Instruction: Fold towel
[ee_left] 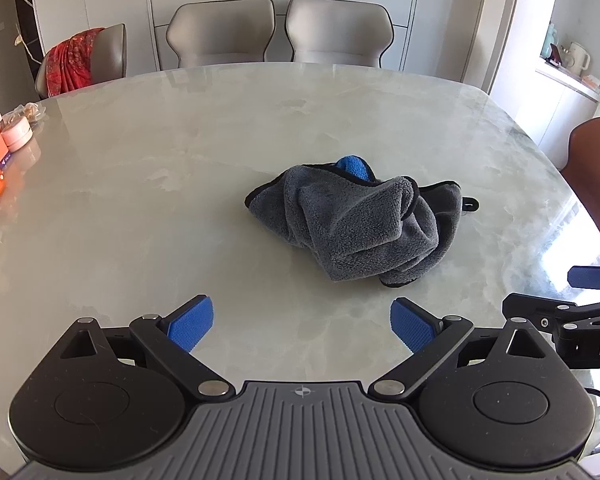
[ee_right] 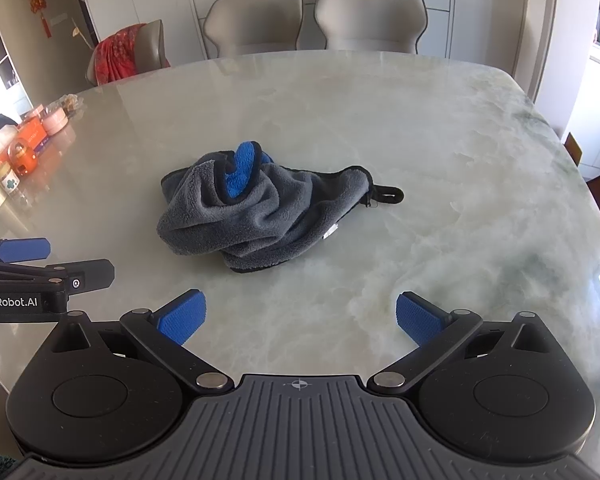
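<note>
A grey towel [ee_left: 360,224] with a blue inner side and black trim lies crumpled in a heap on the marble table [ee_left: 160,168]. It also shows in the right wrist view [ee_right: 260,216], with its black hanging loop [ee_right: 390,194] at the right end. My left gripper [ee_left: 302,326] is open and empty, above the table just short of the towel. My right gripper [ee_right: 300,322] is open and empty too, at the near side of the towel. Each gripper shows at the edge of the other's view.
Pink tins, orange boxes and jars [ee_right: 24,144] crowd the table's left edge. Two beige chairs [ee_left: 280,32] stand at the far side, one with a red cloth [ee_left: 74,62] at the left. A brown chair [ee_left: 596,176] is at the right.
</note>
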`<act>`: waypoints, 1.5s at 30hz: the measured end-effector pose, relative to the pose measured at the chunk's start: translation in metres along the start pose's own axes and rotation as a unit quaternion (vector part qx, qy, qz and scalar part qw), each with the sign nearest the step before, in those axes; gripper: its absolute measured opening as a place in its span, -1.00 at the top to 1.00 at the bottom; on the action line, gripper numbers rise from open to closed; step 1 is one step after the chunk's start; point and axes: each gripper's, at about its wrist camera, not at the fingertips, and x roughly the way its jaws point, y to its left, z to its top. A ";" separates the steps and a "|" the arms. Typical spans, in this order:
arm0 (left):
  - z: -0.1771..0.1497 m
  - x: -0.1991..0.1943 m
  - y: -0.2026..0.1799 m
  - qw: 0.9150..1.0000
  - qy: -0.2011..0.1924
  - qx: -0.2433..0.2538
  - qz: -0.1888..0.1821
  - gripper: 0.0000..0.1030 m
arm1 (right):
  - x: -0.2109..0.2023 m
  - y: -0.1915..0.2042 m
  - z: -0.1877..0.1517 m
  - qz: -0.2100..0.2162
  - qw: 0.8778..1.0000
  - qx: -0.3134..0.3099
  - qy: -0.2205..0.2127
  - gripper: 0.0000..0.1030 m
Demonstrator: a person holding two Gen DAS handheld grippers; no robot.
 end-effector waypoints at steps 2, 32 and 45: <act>0.001 0.000 0.001 1.000 0.002 -0.001 -0.001 -0.90 | 0.000 0.001 0.001 0.000 1.000 0.001 0.001 -0.99; -0.001 0.011 0.001 1.000 0.016 0.004 -0.002 -0.91 | 0.009 -0.001 -0.003 -0.005 1.000 -0.005 0.015 -0.99; 0.002 0.018 0.002 1.000 0.029 0.004 -0.002 -0.91 | 0.016 0.003 0.005 -0.031 0.999 -0.013 0.032 -0.99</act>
